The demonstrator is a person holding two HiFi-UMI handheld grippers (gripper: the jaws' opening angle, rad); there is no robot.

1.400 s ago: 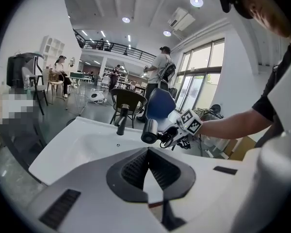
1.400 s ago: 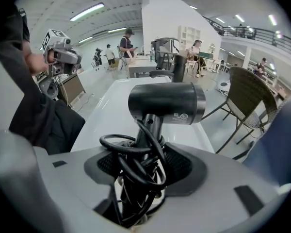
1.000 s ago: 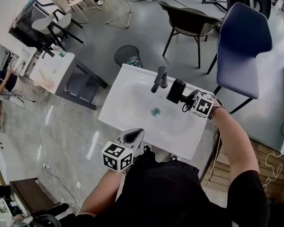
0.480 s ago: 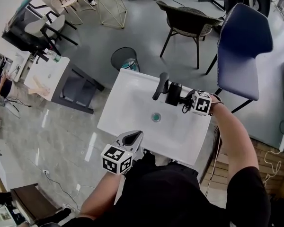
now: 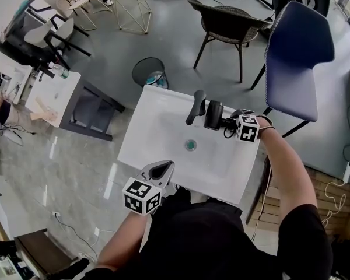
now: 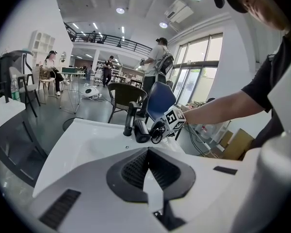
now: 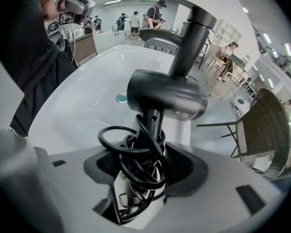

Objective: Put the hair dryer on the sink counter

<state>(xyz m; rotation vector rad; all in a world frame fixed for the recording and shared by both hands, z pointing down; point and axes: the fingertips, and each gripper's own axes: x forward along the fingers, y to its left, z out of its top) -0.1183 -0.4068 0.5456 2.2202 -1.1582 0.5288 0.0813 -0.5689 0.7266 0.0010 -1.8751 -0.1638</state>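
White plastic left gripper [image 5: 162,169] sits at the near edge of the white rectangular sink counter [image 5: 157,124]. We see its jaws pressed together with nothing between them. A round drain [image 5: 191,145] is mid-basin, with a tall black faucet [image 5: 195,105] behind it. Just right of the faucet we see the black hair dryer [image 5: 213,114] over the counter's back rim; we can't tell if it touches. The right gripper [image 5: 228,123] clamps its cord-wrapped handle.
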